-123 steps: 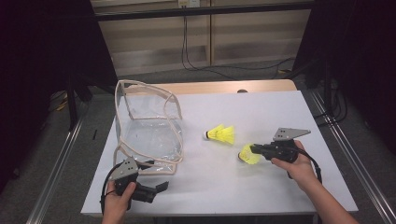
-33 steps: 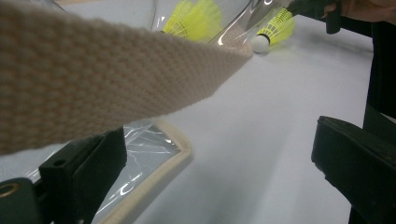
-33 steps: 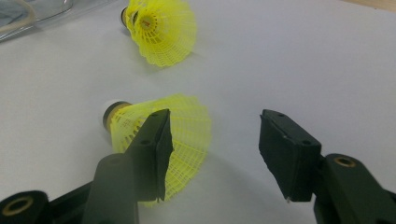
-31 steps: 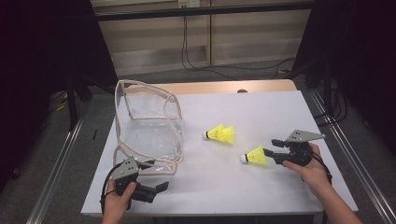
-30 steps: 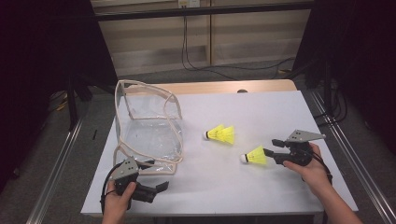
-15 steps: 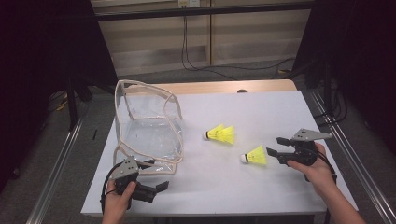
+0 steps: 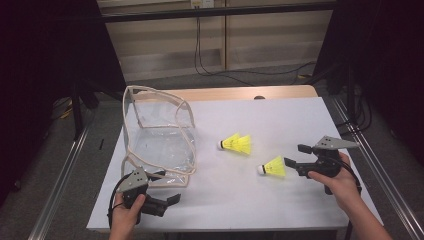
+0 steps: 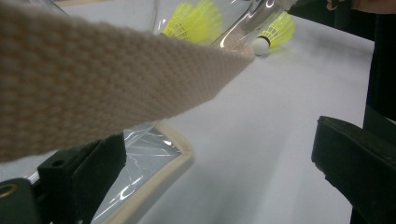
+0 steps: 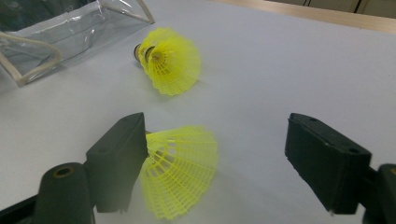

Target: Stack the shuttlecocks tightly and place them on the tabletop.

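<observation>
Beyond bag strap (image 8: 93,79), both shuttlecocks (image 8: 196,18)

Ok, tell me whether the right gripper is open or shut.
Open: the right gripper has its jaws spread wide around the near shuttlecock, not clamping it.

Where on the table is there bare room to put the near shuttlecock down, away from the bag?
Free: the white tabletop behind the far yellow mesh shuttlecock, and the front middle strip between the left gripper and right gripper. Crowded: the left side, taken by the clear plastic bag with beige webbing trim, and around the near yellow shuttlecock at the right gripper's open jaws.
</observation>
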`<state>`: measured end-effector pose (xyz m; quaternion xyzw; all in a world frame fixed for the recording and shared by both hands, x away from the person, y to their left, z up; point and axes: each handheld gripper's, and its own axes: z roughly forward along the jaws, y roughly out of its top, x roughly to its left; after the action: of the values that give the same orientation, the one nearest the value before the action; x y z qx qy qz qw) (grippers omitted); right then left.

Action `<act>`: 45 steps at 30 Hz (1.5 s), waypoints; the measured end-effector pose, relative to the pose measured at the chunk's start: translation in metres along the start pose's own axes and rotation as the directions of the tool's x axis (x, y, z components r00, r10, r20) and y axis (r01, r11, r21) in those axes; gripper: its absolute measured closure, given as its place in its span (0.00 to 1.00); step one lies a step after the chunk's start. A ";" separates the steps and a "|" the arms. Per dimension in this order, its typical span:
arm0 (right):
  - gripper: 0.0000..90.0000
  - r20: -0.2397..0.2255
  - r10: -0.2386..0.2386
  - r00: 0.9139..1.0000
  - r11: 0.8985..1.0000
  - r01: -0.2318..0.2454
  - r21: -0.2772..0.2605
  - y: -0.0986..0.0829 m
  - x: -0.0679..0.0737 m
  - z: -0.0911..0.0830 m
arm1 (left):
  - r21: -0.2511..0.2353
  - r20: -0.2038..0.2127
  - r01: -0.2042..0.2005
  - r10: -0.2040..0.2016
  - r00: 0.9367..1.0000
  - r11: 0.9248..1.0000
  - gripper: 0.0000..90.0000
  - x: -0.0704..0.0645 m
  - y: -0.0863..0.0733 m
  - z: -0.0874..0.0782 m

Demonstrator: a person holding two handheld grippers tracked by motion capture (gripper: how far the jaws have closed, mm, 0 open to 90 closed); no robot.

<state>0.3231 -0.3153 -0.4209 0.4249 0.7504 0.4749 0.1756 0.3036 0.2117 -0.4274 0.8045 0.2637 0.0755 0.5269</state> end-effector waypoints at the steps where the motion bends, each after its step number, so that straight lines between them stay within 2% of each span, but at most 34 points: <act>1: 0.22 -0.003 0.000 1.000 1.000 0.000 -0.001 0.000 0.001 0.000 | 0.000 0.000 0.000 0.000 1.000 1.000 0.03 0.000 0.000 0.000; 13: 0.12 -0.061 0.007 0.998 1.000 -0.008 -0.004 0.002 0.011 0.006 | -0.004 0.004 0.003 -0.003 1.000 1.000 0.03 0.000 -0.001 0.000; 26: 0.06 -0.081 -0.001 0.997 1.000 0.001 0.004 0.000 0.017 0.010 | -0.005 0.003 0.003 -0.003 1.000 1.000 0.03 0.000 -0.001 0.000; 30: 0.03 -0.101 -0.013 0.995 1.000 0.014 0.009 -0.001 0.020 0.012 | -0.006 0.003 0.003 -0.003 1.000 1.000 0.03 0.000 -0.001 0.000; 39: 0.06 -0.119 -0.029 0.992 0.999 0.034 0.038 -0.004 0.024 0.017 | -0.003 0.001 -0.001 0.001 1.000 1.000 0.03 0.000 0.000 -0.001; 45: 0.13 -0.128 -0.046 0.991 0.997 0.054 0.062 -0.008 0.025 0.020 | -0.009 0.000 0.003 -0.003 1.000 1.000 0.03 -0.002 0.000 0.000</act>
<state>0.3185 -0.2854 -0.4339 0.3803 0.7856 0.4717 0.1255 0.3018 0.2113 -0.4272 0.8016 0.2646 0.0758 0.5307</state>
